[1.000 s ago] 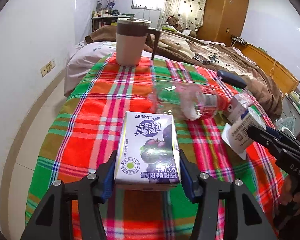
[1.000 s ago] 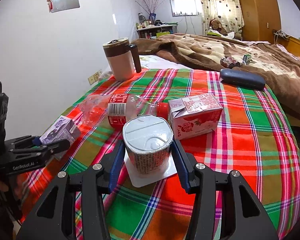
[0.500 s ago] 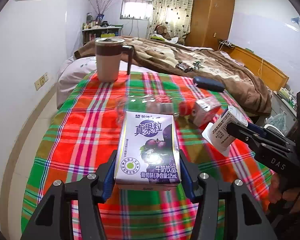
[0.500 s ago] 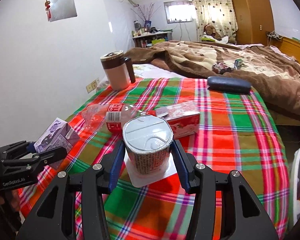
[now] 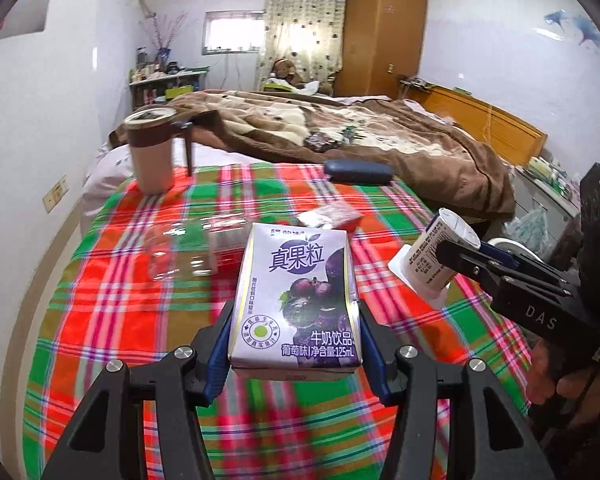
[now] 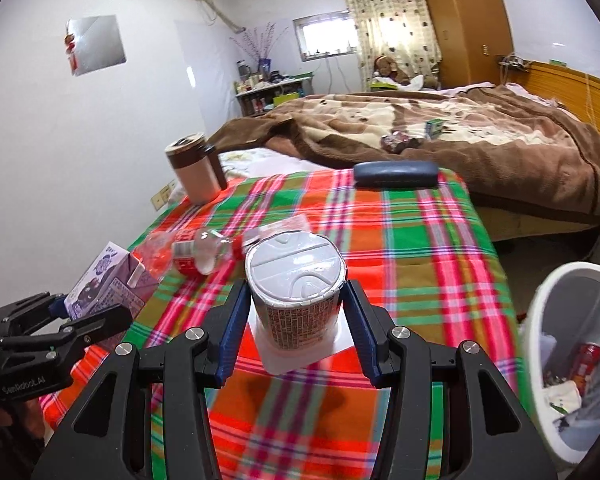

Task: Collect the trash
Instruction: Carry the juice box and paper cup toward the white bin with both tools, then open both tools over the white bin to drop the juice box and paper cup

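My left gripper (image 5: 294,344) is shut on a purple grape milk carton (image 5: 296,296), held above the plaid tablecloth (image 5: 112,320). In the right wrist view that carton (image 6: 108,284) shows at the lower left in the left gripper (image 6: 84,322). My right gripper (image 6: 296,334) is shut on a white yogurt cup (image 6: 296,276) with a foil lid, lifted off the cloth. The left wrist view shows this cup (image 5: 436,256) at the right. A crushed clear plastic bottle (image 6: 196,250) and a red-and-white carton (image 5: 332,218) lie on the cloth.
A white trash bin (image 6: 556,320) with a liner and rubbish inside stands at the right, beside the table. A brown-lidded mug (image 5: 150,152) and a dark blue case (image 5: 358,172) sit at the table's far side. A bed with a brown blanket (image 5: 340,136) lies beyond.
Both grippers have pulled back and risen with their loads, so the bottle and red carton look farther away. The trash bin has come into the right wrist view.
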The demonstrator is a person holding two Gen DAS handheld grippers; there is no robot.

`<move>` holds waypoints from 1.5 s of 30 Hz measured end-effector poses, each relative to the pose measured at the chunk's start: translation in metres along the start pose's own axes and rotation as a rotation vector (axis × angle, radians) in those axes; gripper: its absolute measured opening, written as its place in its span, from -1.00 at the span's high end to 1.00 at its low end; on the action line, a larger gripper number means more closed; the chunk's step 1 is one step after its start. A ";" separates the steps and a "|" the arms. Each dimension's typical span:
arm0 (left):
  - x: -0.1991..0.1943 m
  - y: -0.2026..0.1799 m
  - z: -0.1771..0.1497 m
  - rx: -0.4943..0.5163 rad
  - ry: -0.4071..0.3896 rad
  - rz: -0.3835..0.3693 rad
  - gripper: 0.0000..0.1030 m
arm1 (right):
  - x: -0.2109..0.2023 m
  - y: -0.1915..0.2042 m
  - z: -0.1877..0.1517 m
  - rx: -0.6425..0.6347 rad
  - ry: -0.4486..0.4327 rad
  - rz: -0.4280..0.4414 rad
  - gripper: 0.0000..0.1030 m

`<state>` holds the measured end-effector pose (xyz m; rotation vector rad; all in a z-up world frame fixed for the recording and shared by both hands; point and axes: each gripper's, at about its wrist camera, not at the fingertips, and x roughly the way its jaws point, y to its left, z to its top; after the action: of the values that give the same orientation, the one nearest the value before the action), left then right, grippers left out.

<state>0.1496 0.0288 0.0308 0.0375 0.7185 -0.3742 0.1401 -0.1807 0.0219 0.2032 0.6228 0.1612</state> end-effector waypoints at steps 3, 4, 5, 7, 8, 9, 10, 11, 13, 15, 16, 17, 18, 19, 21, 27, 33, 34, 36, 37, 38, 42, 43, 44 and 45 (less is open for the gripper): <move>0.003 -0.017 0.001 0.016 0.002 -0.022 -0.08 | -0.008 -0.013 -0.001 0.016 -0.009 -0.019 0.03; 0.004 -0.022 0.002 0.019 0.002 -0.026 -0.08 | -0.010 -0.018 -0.001 0.021 -0.011 -0.026 0.04; 0.006 -0.029 0.003 0.024 0.003 -0.027 -0.08 | -0.015 -0.023 -0.002 0.026 -0.016 -0.033 0.04; 0.008 -0.041 0.004 0.040 0.003 -0.037 -0.08 | -0.020 -0.032 -0.003 0.035 -0.020 -0.045 0.04; 0.009 -0.046 0.004 0.044 0.006 -0.041 -0.08 | -0.023 -0.037 -0.003 0.042 -0.022 -0.055 0.04; 0.011 -0.054 0.005 0.055 0.008 -0.051 -0.08 | -0.027 -0.042 -0.003 0.048 -0.025 -0.062 0.04; 0.013 -0.059 0.006 0.060 0.009 -0.055 -0.08 | -0.030 -0.047 -0.003 0.054 -0.028 -0.072 0.04; 0.014 -0.064 0.007 0.066 0.009 -0.057 -0.08 | -0.033 -0.052 -0.004 0.060 -0.030 -0.078 0.03; 0.017 -0.077 0.009 0.078 0.009 -0.072 -0.08 | -0.038 -0.062 -0.005 0.076 -0.034 -0.096 0.03; 0.019 -0.091 0.010 0.097 0.005 -0.068 -0.08 | -0.043 -0.072 -0.006 0.088 -0.040 -0.111 0.03; 0.019 -0.097 0.010 0.109 0.001 -0.068 -0.08 | -0.046 -0.076 -0.006 0.094 -0.042 -0.120 0.03; 0.021 -0.106 0.011 0.118 0.001 -0.078 -0.08 | -0.049 -0.083 -0.007 0.101 -0.044 -0.133 0.03; 0.022 -0.112 0.013 0.119 0.004 -0.090 -0.08 | -0.052 -0.088 -0.008 0.106 -0.048 -0.144 0.04; 0.024 -0.120 0.014 0.125 0.006 -0.106 -0.08 | -0.055 -0.091 -0.009 0.109 -0.051 -0.152 0.04; 0.027 -0.136 0.014 0.143 0.008 -0.125 -0.08 | -0.061 -0.102 -0.010 0.124 -0.056 -0.172 0.03; 0.041 -0.185 0.017 0.186 0.026 -0.203 -0.08 | -0.077 -0.131 -0.014 0.164 -0.068 -0.242 0.03; 0.059 -0.230 0.016 0.230 0.060 -0.282 -0.08 | -0.089 -0.160 -0.022 0.205 -0.061 -0.317 0.03; 0.061 -0.235 0.015 0.232 0.065 -0.295 -0.08 | -0.090 -0.165 -0.023 0.211 -0.054 -0.330 0.03; 0.068 -0.248 0.014 0.240 0.083 -0.320 -0.08 | -0.091 -0.174 -0.024 0.221 -0.045 -0.353 0.03; 0.070 -0.254 0.014 0.246 0.088 -0.323 -0.08 | -0.092 -0.178 -0.025 0.229 -0.040 -0.361 0.03; 0.074 -0.260 0.013 0.255 0.094 -0.328 -0.08 | -0.093 -0.182 -0.027 0.235 -0.034 -0.366 0.03; 0.088 -0.279 0.008 0.271 0.127 -0.351 -0.08 | -0.094 -0.195 -0.034 0.249 -0.014 -0.388 0.03; 0.090 -0.282 0.007 0.274 0.132 -0.352 -0.08 | -0.093 -0.197 -0.035 0.251 -0.005 -0.392 0.03; 0.092 -0.286 0.006 0.278 0.137 -0.355 -0.08 | -0.091 -0.200 -0.036 0.251 0.007 -0.397 0.03; 0.096 -0.290 0.005 0.278 0.143 -0.359 -0.08 | -0.090 -0.202 -0.037 0.253 0.014 -0.399 0.03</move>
<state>0.1183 -0.2733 -0.0003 0.2010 0.8119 -0.8205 0.0640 -0.3905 -0.0042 0.3171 0.6851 -0.3033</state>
